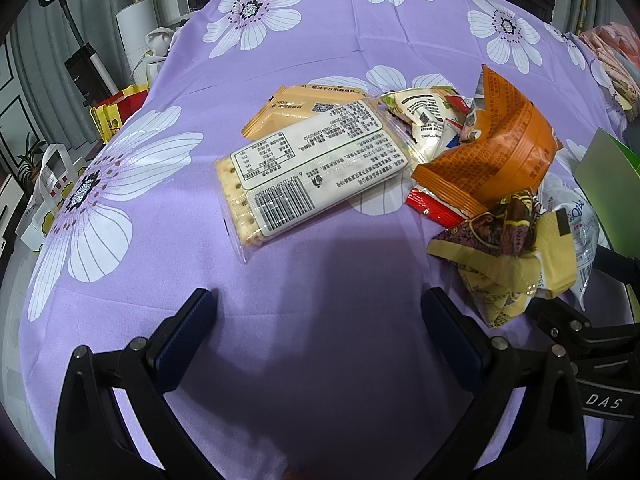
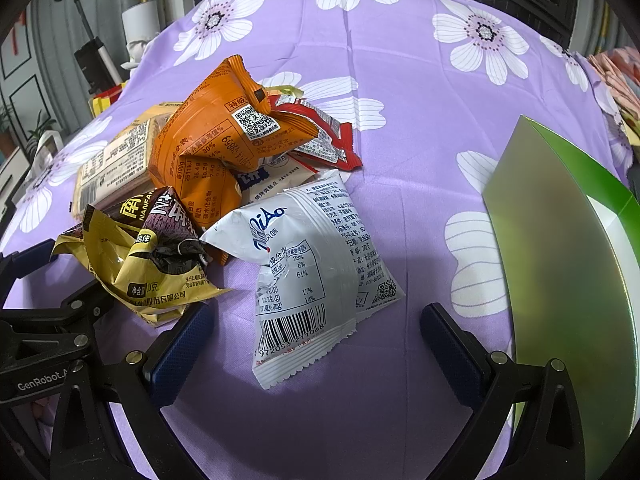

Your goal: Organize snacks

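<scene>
Purple floral cloth (image 1: 320, 52) fills both views. On the right wrist view a green box (image 2: 568, 280) stands at three o'clock. The snack pile sits mid-cloth: the long cracker pack (image 1: 312, 172) label-up at the centre of the left view, the orange bag (image 2: 208, 152) propped at ten o'clock, the white pouch (image 2: 316, 276) dead centre, the gold-and-brown packet (image 2: 148, 256) at nine o'clock. The left gripper (image 1: 320, 332) hangs spread wide, holding nothing. The right gripper (image 2: 316, 344) gapes wide, the white pouch's bottom edge between its fingers.
</scene>
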`<state>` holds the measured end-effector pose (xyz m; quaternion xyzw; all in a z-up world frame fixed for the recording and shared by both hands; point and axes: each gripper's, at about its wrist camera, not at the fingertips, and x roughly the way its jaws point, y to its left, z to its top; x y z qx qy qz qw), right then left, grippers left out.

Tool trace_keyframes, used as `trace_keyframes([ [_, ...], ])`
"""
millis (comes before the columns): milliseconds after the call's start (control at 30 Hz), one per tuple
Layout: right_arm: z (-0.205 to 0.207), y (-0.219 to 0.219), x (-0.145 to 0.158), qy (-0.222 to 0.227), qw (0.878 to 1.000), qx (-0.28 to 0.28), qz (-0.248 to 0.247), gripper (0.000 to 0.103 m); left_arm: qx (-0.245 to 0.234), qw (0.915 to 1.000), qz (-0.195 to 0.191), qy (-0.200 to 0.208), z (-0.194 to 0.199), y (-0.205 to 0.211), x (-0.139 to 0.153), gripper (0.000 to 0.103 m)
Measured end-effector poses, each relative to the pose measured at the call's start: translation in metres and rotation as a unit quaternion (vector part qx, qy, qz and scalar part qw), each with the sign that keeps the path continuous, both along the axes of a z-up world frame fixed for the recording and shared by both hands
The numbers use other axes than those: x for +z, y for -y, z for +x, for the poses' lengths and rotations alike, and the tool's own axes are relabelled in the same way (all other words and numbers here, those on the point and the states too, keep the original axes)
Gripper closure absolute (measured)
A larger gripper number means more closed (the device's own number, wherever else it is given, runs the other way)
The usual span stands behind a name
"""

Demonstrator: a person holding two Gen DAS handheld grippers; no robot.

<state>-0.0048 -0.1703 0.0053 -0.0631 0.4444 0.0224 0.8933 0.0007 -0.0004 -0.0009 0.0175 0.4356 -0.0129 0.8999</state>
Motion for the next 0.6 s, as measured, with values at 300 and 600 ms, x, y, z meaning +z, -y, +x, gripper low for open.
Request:
trace_keyframes([
  [300,0.000,0.000,0.000,0.000,1.000,0.000,0.001,0.000,0.001,0.9999,0.005,-0.010,0.001,0.001,0.001,0.000],
  [600,0.000,0.001,0.000,0.000,1.000,-0.001,-0.003,0.000,0.006,0.9978,-0.056,-0.035,-0.002,-0.017,0.020,0.008],
])
